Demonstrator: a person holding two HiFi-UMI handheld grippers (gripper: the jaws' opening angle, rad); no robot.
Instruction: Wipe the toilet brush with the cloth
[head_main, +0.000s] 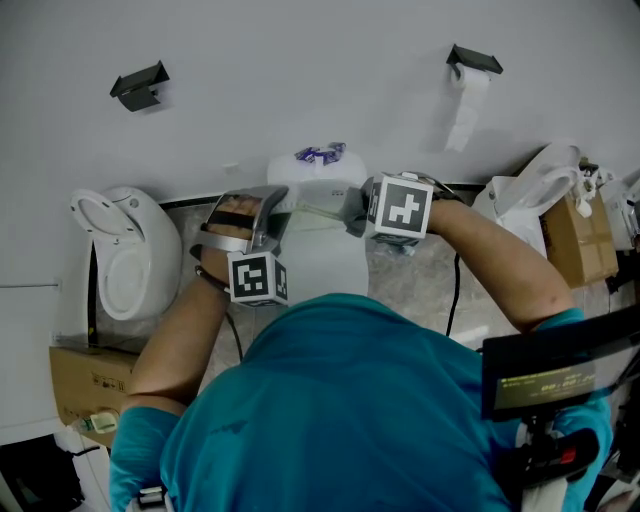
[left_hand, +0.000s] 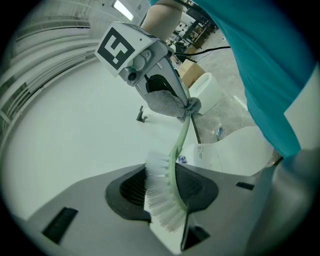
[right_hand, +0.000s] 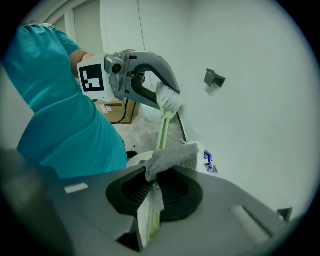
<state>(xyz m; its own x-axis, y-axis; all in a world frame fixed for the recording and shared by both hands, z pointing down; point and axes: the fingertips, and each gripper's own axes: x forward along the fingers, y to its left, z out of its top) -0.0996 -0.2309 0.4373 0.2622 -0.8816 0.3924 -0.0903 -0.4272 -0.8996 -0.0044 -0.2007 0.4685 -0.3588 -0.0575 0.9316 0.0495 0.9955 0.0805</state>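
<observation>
Arms in teal sleeves reach forward in the head view. The left gripper (head_main: 262, 205) and the right gripper (head_main: 352, 215) sit close together above a white fixture (head_main: 325, 265) against the wall. A white bin (head_main: 120, 255) stands to the left, and a toilet roll (head_main: 468, 100) hangs on the wall to the right.

In the left gripper view, the jaws are clamped narrowly on the head of the toilet brush (left_hand: 162, 192). Its white bristles fan out between the pads, and its pale green handle rises away from the camera. Further up the handle, the right gripper pinches a grey cloth (left_hand: 167, 102) around it.

In the right gripper view, the jaws are closed on the cloth. The cloth is bunched and wrapped around the green handle, which runs between the pads. The handle leads up to the left gripper, which holds the bristled end in the air near the wall.
</observation>
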